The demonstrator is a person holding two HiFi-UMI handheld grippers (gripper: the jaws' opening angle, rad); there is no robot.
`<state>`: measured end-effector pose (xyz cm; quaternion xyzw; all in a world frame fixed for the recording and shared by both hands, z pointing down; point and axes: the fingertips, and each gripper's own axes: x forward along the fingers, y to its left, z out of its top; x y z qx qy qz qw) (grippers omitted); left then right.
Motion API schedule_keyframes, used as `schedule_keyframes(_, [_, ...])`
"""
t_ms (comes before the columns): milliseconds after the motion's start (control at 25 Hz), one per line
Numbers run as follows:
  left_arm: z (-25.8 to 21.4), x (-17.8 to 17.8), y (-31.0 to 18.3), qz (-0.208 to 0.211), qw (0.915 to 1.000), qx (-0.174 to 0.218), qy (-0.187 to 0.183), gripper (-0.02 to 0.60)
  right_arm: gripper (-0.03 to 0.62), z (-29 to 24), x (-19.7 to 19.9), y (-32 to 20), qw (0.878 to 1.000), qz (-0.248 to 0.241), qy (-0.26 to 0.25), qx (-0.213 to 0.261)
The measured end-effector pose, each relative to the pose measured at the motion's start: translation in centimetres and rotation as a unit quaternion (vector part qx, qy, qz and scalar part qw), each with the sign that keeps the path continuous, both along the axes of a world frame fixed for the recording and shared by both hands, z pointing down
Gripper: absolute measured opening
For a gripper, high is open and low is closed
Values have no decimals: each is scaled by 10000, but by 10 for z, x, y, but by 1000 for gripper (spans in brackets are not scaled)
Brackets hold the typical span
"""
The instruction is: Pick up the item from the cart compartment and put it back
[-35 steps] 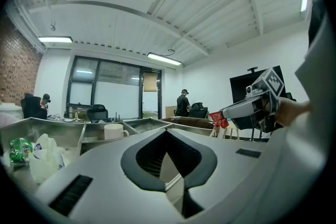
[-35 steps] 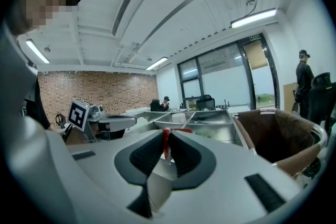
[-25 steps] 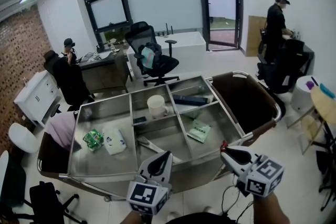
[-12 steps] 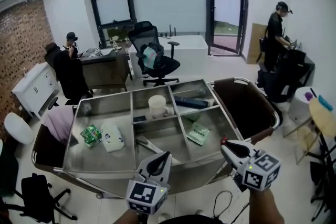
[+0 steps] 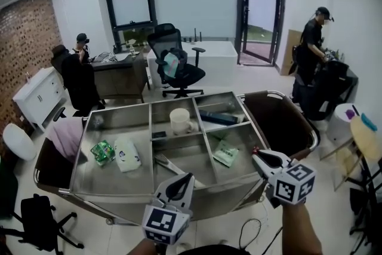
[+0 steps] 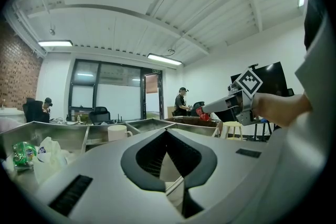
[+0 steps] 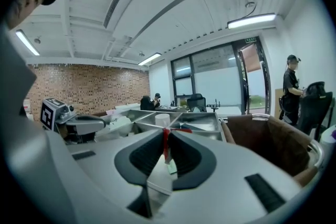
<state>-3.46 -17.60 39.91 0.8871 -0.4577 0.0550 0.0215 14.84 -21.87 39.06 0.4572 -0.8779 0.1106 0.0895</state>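
Note:
A steel cart (image 5: 113, 191) with several compartments stands in front of me. In them lie a green packet (image 5: 102, 152), a white pouch (image 5: 126, 155), a white mug (image 5: 179, 121), a dark flat box (image 5: 218, 117) and a green-white sachet (image 5: 226, 153). My right gripper (image 5: 255, 154) hovers over the cart's front right corner, shut on a small thin red item (image 7: 166, 144) at its tips. My left gripper (image 5: 188, 177) is shut and holds nothing, at the cart's front edge below the middle compartment. It sees the right gripper (image 6: 207, 108) with the red item.
A brown bag (image 5: 280, 122) hangs on the cart's right end. A black office chair (image 5: 176, 68) and a desk (image 5: 116, 77) with seated people stand behind the cart. A person (image 5: 310, 48) stands at the far right, and a white cabinet (image 5: 36, 98) is at the left.
My right gripper has moved up and a little left, closer to the cart's front right corner, still holding the red item. The left gripper has stayed put.

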Motion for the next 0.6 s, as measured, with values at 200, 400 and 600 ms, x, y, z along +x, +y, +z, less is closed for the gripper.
schedule_keyframes(200, [1,-2,0,-18,10000,1,26,0,62,3,3,-23,9998,86,169,-33])
schedule_keyframes(400, [1,-6,-3,-67,10000,9,53,0,62,9,5,-43,9994,136,299,-144])
schedule_keyframes(600, [2,-8,-3,-98,9999,-1,69,0,62,20,5,-61,9981,163,518,-276])
